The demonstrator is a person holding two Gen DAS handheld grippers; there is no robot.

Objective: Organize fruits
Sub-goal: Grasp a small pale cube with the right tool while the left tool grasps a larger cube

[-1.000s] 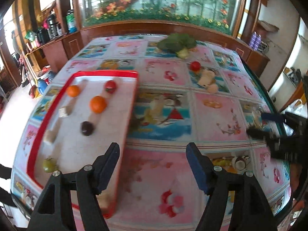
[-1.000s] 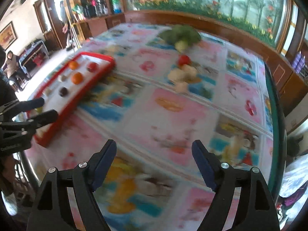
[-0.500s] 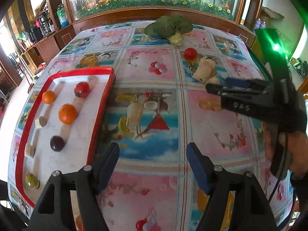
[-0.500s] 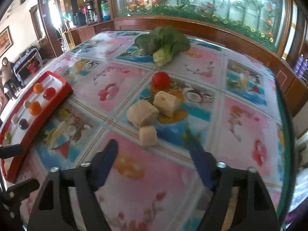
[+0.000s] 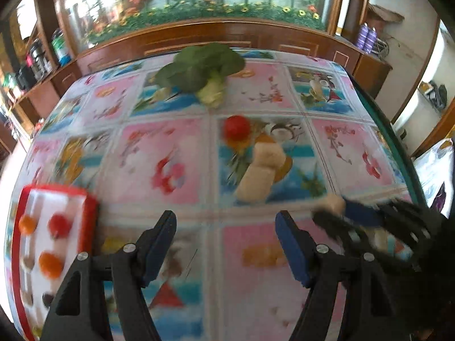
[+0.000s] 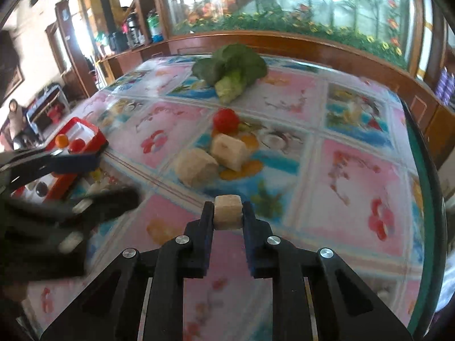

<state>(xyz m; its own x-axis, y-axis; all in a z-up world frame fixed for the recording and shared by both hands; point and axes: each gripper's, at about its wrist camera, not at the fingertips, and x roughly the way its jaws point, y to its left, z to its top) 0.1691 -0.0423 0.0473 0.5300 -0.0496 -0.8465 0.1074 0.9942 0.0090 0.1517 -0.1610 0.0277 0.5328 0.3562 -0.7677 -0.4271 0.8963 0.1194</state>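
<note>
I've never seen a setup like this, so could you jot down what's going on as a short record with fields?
Right gripper: shut on a small beige chunk, jaws just closed
Left gripper: open, empty
Table: two larger beige chunks, a tomato, leafy greens
Tray: red, holds small round fruits in orange, red and dark tones
Tray position: left of the beige chunks

Along the top of the frame, a glass-fronted cabinet (image 6: 284,2) of flowers and greenery above wood panelling. Upper left, bottles and flasks (image 6: 136,32) on a wooden counter. Far left, a seated person (image 6: 14,119), perhaps beside a low bench.
</note>
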